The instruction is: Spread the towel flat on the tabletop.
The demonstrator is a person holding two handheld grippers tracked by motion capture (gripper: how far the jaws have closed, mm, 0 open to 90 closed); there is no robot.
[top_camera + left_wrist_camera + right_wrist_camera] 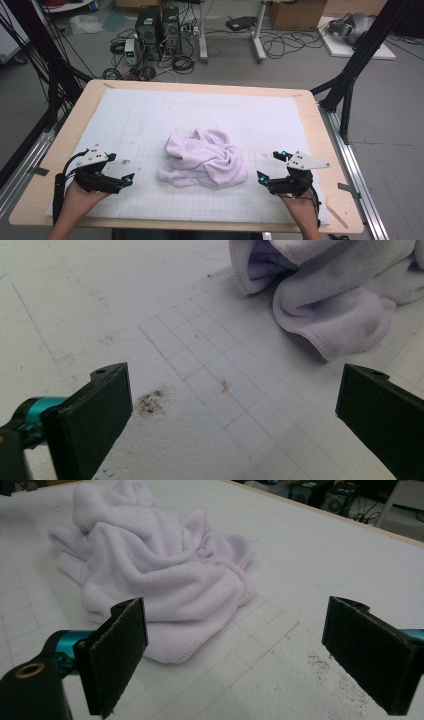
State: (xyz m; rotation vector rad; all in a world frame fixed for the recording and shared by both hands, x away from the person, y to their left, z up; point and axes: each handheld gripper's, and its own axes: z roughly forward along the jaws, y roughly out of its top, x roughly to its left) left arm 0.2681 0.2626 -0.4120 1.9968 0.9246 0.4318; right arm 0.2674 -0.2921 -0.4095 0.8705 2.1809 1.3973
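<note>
Cables, computer towers and cardboard boxes are cluttering the floor behind a wooden worktop (320, 150) that is carrying a white gridded mat (150, 115). Near the middle of that mat a pale lilac towel (205, 159) is lying in a crumpled heap, its stitched hems curling out at the near side. The left tongs (122, 181) are hovering at the towel's left, well apart from it, with the jaws standing wide and nothing between them; the left gripper view is looking across bare grid and a dark smudge (150, 402) toward the cloth's corner. The right tongs (272, 167) are waiting at the towel's right, near its edge, likewise spread and empty.

By my judgement the work is sitting at its approach step: both hands are lining up on the heap before any grasp. The next move is probably calling for each pair of tongs to be closing on a hem or corner low against the mat, so the cloth can be drawn flat.
</note>
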